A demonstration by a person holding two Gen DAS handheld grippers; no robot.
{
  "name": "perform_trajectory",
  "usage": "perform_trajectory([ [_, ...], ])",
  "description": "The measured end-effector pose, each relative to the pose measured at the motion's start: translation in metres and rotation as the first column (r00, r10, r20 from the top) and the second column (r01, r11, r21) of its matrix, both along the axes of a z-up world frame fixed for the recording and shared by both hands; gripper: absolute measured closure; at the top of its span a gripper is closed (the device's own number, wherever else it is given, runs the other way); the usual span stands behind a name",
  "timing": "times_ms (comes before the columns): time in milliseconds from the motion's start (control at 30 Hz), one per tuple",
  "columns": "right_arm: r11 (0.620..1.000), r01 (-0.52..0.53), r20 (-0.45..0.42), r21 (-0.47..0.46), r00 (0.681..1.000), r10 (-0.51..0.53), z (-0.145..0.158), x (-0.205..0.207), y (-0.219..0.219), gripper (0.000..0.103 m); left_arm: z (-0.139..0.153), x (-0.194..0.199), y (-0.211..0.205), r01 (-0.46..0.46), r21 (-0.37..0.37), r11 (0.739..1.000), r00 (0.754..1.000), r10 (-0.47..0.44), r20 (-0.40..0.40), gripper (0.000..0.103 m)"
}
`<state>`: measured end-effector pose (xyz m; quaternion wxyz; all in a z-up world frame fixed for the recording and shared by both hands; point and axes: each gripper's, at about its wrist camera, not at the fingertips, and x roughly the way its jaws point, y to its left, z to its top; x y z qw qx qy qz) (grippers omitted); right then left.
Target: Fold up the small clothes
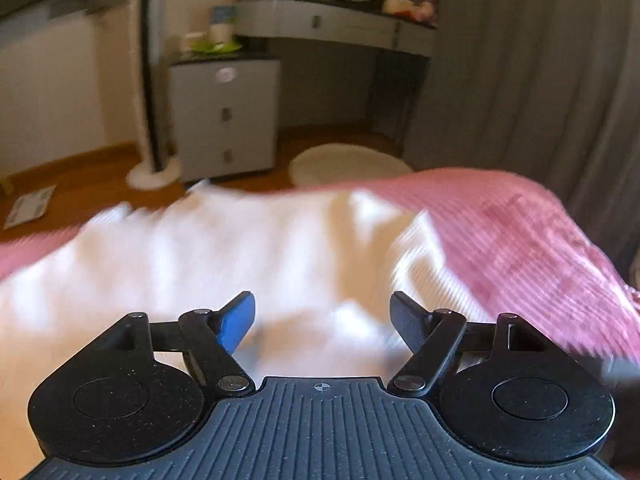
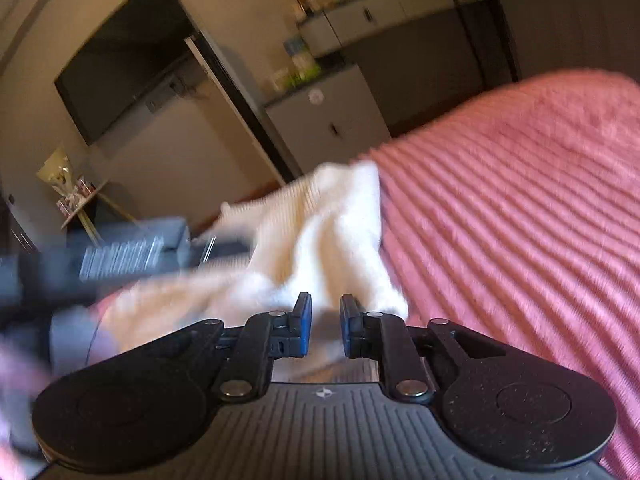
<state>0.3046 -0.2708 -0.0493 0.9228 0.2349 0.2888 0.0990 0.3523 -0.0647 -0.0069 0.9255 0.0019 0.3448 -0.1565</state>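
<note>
The left wrist view is showing the left gripper (image 1: pixel 322 316) with its jaws spread wide and nothing between them, hanging over a white garment (image 1: pixel 208 264) that is lying rumpled on the pink bedspread (image 1: pixel 520 232). The garment is looking soft and ribbed, though blur is hiding its exact shape. Only this view is showing the round pale rug (image 1: pixel 348 164) on the wooden floor, the grey curtain (image 1: pixel 540 80) at the far right and the curved dressing table (image 1: pixel 336 20) with bottles on top.

The right wrist view is showing the right gripper (image 2: pixel 325 328) with its jaws standing close together, blue pads facing each other. The near edge of the white garment (image 2: pixel 320 240) is reaching down to them, but I cannot tell if they are pinching it. The left gripper (image 2: pixel 120 256) is appearing here as a dark blurred shape at the left. Only this view is showing the dark flat screen (image 2: pixel 120 64) on the far wall. The bedspread is having raised parallel ridges. The grey drawer cabinet (image 1: pixel 224 116) is carrying a round sticker, too blurred for reading.
</note>
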Motion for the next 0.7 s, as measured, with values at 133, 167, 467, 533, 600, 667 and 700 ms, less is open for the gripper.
perform_trajectory([
  [133, 0.999, -0.050, -0.025, -0.019, 0.998, 0.050, -0.009, 0.009, 0.012, 0.087, -0.004, -0.040, 0.055, -0.137, -0.027, 0.990, 0.990, 0.136, -0.027, 0.009],
  [167, 0.997, -0.054, -0.038, -0.056, 0.998, 0.052, -0.012, 0.011, 0.017, 0.087, -0.004, -0.050, 0.072, -0.189, -0.037, 0.981, 0.982, 0.188, -0.031, 0.008],
  [467, 0.961, 0.031, 0.044, -0.275, 0.999, -0.020, 0.007, 0.000, 0.044, 0.081, 0.015, -0.120, 0.250, -0.616, -0.200, 0.762, 0.787, 0.606, -0.115, 0.005],
  [533, 0.970, -0.019, 0.064, -0.244, 0.997, 0.035, 0.010, -0.004, 0.051, 0.077, 0.014, -0.129, 0.271, -0.649, -0.230, 0.725, 0.759, 0.636, -0.140, 0.005],
  [600, 0.970, -0.055, 0.054, -0.237, 0.996, 0.070, 0.011, -0.003, 0.056, 0.076, 0.011, -0.130, 0.276, -0.640, -0.263, 0.722, 0.767, 0.621, -0.160, 0.005],
  [667, 0.963, -0.070, 0.035, -0.260, 0.996, 0.082, 0.007, -0.001, 0.062, 0.076, 0.010, -0.124, 0.270, -0.603, -0.277, 0.748, 0.797, 0.581, -0.165, 0.005],
  [700, 0.953, -0.071, 0.024, -0.296, 0.996, 0.081, 0.004, 0.001, 0.064, 0.076, 0.007, -0.121, 0.264, -0.585, -0.278, 0.762, 0.810, 0.564, -0.158, 0.005],
])
